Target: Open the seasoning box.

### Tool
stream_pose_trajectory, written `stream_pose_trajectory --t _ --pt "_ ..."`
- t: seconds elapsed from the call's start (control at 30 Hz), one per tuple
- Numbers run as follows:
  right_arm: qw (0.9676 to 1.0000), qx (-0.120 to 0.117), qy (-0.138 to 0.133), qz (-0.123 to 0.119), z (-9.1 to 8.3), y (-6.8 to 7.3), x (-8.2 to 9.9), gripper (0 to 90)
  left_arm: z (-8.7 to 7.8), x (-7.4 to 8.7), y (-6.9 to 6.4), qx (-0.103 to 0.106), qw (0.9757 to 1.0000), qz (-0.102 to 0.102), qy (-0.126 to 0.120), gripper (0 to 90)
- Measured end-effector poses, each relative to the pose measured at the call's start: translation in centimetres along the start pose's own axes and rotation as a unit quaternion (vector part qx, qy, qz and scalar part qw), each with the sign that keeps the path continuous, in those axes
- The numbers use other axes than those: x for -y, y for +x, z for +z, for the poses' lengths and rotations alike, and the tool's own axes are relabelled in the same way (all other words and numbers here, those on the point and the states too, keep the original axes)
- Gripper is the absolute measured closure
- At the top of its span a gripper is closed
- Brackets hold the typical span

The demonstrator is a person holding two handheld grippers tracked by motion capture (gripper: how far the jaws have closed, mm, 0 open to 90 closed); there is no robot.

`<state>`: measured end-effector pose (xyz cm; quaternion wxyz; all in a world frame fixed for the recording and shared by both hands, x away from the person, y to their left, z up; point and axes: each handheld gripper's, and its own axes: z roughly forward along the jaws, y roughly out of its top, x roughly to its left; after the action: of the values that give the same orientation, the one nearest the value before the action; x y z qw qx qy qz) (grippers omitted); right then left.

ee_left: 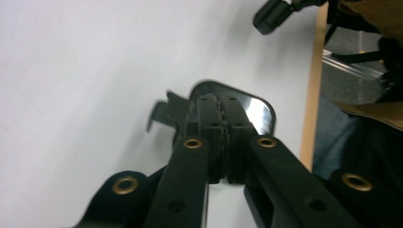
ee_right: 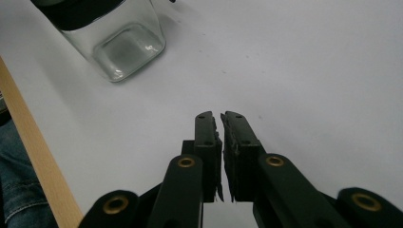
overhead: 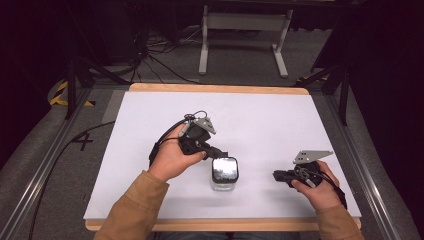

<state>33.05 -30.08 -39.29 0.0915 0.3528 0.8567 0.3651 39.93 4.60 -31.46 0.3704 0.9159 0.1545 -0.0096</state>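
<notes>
Hovering right over the jar, jaws pressed together on nothing: left gripper. Jar sitting on the white table, near the six o'clock edge. At three o'clock from the jar, well apart, jaws pinched together and holding nothing: right gripper.

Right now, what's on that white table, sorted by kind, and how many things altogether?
Glass jars with a shiny black lid: 1, the jar near the front edge of the table.
Handheld black grippers: 2, the left gripper just above the jar's lid and the right gripper off to the jar's side, both with jaws shut on nothing.
Total: 3
</notes>
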Motion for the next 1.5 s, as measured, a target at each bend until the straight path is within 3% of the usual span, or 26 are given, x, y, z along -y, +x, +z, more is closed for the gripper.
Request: stream_pose_trajectory --t 0.17,0.3,0.43,0.57,0.8,1.13,1.5 --pt "0.9999 0.003 -0.012 0.007 -0.8 0.0 0.8 85.1 1.9 -1.6 0.7 0.005 0.9998 0.013 0.012 89.9" --pt "0.9999 0.005 -0.014 0.007 -1.0 0.0 1.1 85.1 3.0 -2.1 1.3 -0.004 0.9996 0.014 0.025 89.9" --pt "0.9998 0.007 -0.015 0.010 -1.3 0.0 1.5 85.1 3.7 -1.8 2.4 0.010 0.9996 -0.002 0.028 89.9" --pt "0.9998 0.008 -0.016 0.013 -1.4 0.0 1.8 84.9 3.9 -1.3 2.7 0.014 0.9993 -0.015 0.031 89.8" --pt "0.9998 0.006 -0.015 0.012 -1.3 0.1 1.7 84.5 4.1 -1.1 3.2 0.010 0.9992 -0.007 0.037 89.6" --pt "0.9999 0.005 -0.013 0.010 -1.1 0.0 1.7 84.3 4.7 -0.7 3.6 0.023 0.9990 -0.025 0.031 89.1" --pt "0.9999 0.005 -0.010 0.009 -1.0 0.2 1.6 84.3 4.6 -0.6 3.7 0.022 0.9989 -0.025 0.033 87.4"
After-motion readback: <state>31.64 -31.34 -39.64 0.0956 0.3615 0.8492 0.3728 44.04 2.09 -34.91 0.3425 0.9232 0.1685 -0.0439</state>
